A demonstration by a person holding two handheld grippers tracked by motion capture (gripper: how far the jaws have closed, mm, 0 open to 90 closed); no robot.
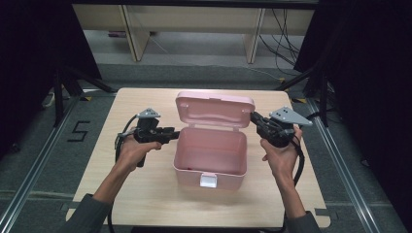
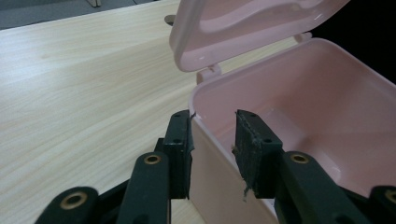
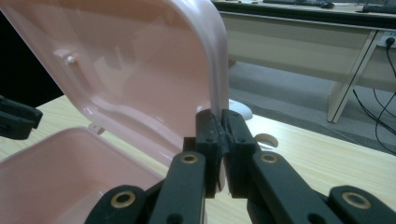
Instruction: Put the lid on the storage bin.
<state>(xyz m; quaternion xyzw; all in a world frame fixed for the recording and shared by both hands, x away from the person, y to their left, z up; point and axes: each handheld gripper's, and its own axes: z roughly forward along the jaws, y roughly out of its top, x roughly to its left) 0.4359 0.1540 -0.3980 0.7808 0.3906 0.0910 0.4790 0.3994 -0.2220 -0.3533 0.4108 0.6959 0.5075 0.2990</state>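
Between the left gripper's (image 2: 212, 128) fingers (image 2: 180, 149) stands the near-left wall of a pink box (image 1: 210, 158): one pad lies against the outside of the rim, the other hangs inside with a clear gap to the plastic, so the fingers are parted around the wall and not pinching it. Over at the box's far right corner, the right gripper's (image 3: 220, 122) fingers (image 3: 208, 140) are pressed narrow on the side edge of the lid (image 1: 214, 109), holding it raised on its hinges, roughly upright and leaning a little back. The box sits at the middle of the counter (image 1: 141, 99), its white latch (image 1: 209, 181) facing the near edge, and a small reddish speck, too small to name, lies on its floor. By my reading, the opening is done, with the latch freed and the lid swung up; what is left is to let the lid rest open or work with the inside.
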